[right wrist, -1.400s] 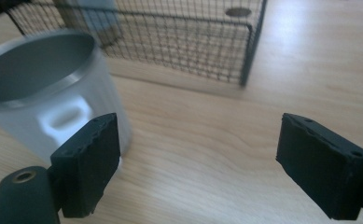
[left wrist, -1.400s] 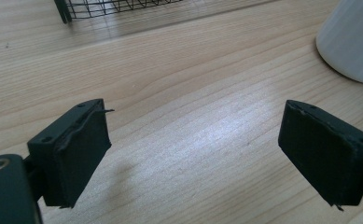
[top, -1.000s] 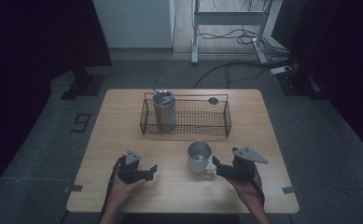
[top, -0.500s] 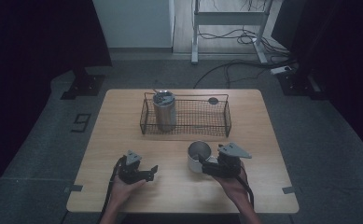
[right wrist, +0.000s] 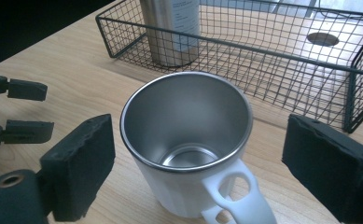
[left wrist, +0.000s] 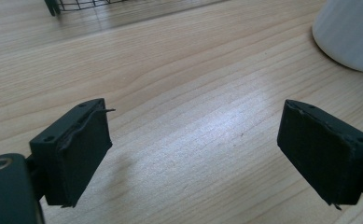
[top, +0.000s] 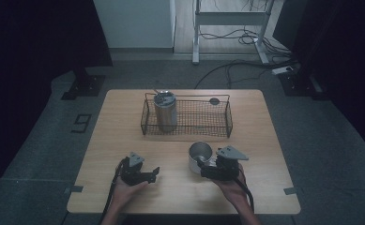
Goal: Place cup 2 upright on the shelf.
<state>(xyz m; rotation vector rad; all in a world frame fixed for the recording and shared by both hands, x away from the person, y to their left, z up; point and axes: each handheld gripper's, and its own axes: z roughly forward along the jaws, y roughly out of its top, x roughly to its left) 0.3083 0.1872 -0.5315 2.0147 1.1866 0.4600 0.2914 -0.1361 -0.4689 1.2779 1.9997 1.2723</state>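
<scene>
Now the mug stands untouched between the right tongs' just-opened jaws.

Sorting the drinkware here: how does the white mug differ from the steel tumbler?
The white mug stands on the bare table, the steel tumbler inside the wire basket. The mug is shorter, has a handle and is open-topped; the tumbler is taller and lidded. Both stand upright.

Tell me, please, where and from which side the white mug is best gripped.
Probably the handle of the mug, from the person's side: it points toward the right gripper, whose open jaws have just been opening and stand on either side of the upright mug.
</scene>
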